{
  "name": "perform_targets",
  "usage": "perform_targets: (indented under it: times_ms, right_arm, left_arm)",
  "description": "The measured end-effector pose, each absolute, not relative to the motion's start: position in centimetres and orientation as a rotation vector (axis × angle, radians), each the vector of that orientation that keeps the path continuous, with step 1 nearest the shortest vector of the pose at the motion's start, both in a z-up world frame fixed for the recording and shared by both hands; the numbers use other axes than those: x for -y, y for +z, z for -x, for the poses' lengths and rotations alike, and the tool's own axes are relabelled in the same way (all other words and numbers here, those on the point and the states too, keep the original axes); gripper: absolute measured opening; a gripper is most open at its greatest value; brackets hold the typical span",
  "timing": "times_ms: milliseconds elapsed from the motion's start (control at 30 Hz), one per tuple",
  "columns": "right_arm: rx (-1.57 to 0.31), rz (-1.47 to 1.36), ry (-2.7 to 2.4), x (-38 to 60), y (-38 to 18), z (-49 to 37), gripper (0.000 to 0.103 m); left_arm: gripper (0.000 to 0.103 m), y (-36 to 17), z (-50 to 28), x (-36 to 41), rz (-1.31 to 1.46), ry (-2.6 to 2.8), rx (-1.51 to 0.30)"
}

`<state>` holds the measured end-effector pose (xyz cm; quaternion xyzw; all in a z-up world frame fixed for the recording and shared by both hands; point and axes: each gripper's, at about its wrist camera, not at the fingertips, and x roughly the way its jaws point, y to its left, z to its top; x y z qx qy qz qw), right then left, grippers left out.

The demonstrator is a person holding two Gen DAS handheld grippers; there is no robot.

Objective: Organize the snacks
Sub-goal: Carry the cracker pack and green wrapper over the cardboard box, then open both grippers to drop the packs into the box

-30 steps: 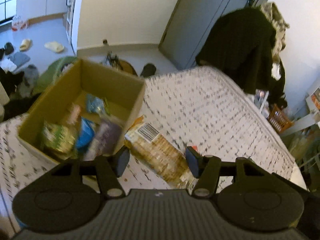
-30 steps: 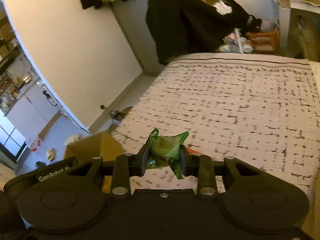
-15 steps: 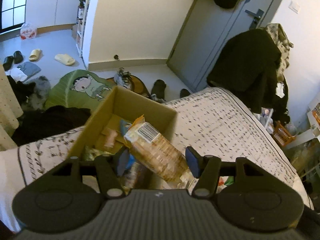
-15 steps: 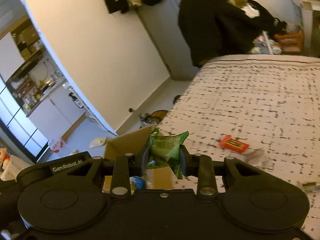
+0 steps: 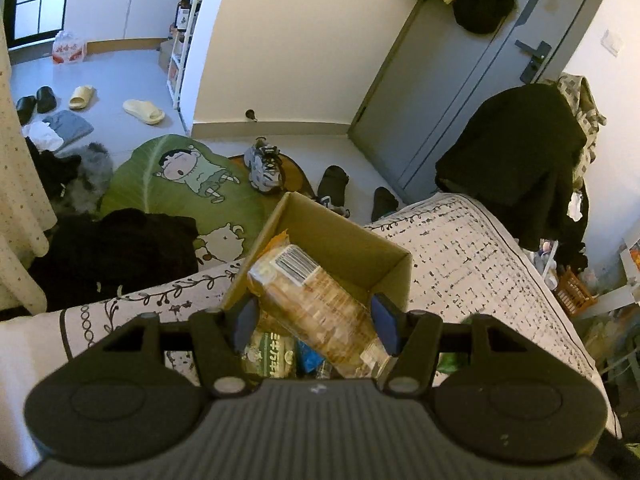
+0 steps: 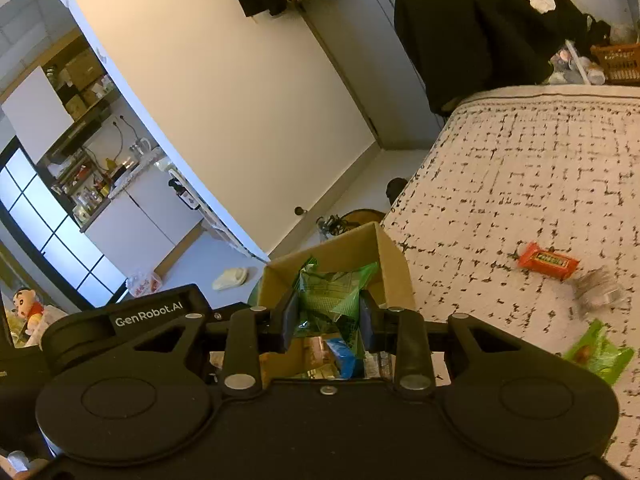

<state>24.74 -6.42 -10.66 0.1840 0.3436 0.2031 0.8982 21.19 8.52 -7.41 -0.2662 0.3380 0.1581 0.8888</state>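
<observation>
My left gripper is shut on a long clear pack of brown biscuits with a barcode label, held over the open cardboard box. Several snack packs lie in the box under it. My right gripper is shut on a crinkled green snack packet, which hangs over the same cardboard box at the corner of the bed. An orange candy bar, a clear wrapper and another green packet lie on the patterned bedspread to the right.
The box stands at the bed's corner, close to the edge. On the floor beyond lie a green cartoon mat, black clothes, shoes and slippers. A dark coat hangs by the grey door.
Both grippers have swung left across the bed with their packs and now hang over the box. The biscuit pack was beside the box a second ago. Neither grip has changed.
</observation>
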Motion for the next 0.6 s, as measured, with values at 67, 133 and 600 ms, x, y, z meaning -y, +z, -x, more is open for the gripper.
perform_targets:
  times_ms: [67,133,600]
  right_arm:
    - [-0.725,-0.386,0.417,6.2,-11.2,-25.2,0.031]
    - [-0.74,-0.379,0.418,5.9,-11.7,-25.5,0.031]
    - [-0.816,-0.307,0.357,5.5,-12.5,-26.3,0.065]
  left_arm:
    - [0.059,-7.6,-21.4,-8.8,0.547,0.317,-0.702]
    - [0.059,-8.0,-21.7,-9.1,0.549,0.303,-0.704]
    - [0.059,-10.4,-24.4,-11.0,0.564,0.331,-0.751]
